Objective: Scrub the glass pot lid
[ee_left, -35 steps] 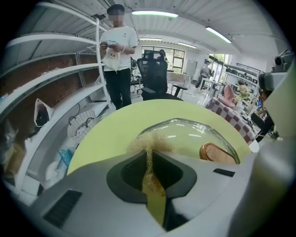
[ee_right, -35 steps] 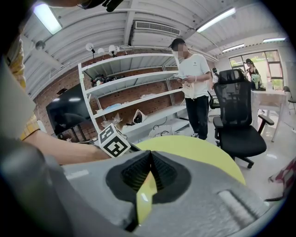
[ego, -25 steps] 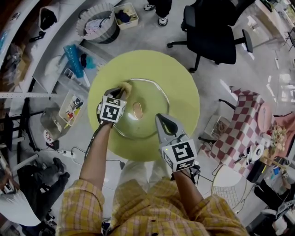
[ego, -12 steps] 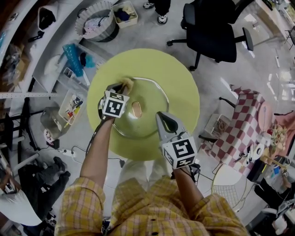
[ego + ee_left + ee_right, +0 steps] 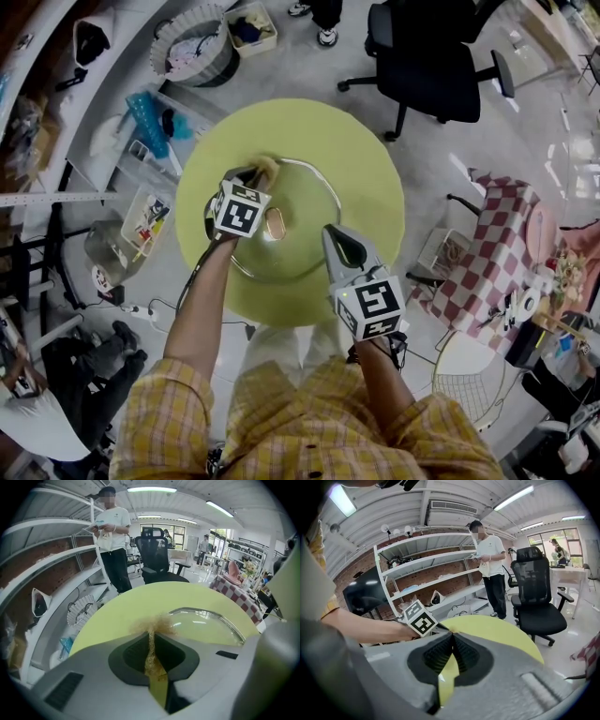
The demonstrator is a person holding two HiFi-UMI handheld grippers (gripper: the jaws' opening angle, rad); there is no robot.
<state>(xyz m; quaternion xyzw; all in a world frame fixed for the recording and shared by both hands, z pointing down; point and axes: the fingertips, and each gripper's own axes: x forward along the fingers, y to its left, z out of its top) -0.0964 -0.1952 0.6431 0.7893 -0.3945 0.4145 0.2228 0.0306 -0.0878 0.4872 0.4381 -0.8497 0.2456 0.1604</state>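
Observation:
The glass pot lid (image 5: 302,246) lies dome-up in the middle of the round yellow-green table (image 5: 366,150), its tan knob (image 5: 276,222) at the centre. My left gripper (image 5: 259,175) is shut on a tan scrubbing pad (image 5: 266,168) pressed at the lid's far left rim. In the left gripper view the pad (image 5: 153,626) sticks out past the left gripper (image 5: 151,637), with the lid (image 5: 206,626) to its right. My right gripper (image 5: 330,232) is shut at the lid's right rim; in its own view the right gripper (image 5: 451,634) shows nothing between the tips.
A black office chair (image 5: 427,66) stands beyond the table. A round basket (image 5: 192,47) and white shelves (image 5: 112,122) are at the far left, a checkered table (image 5: 497,262) at the right. A person (image 5: 112,536) stands by the shelves.
My left gripper has slid slightly right and away along the lid's far left rim with the pad. The right gripper has hardly moved.

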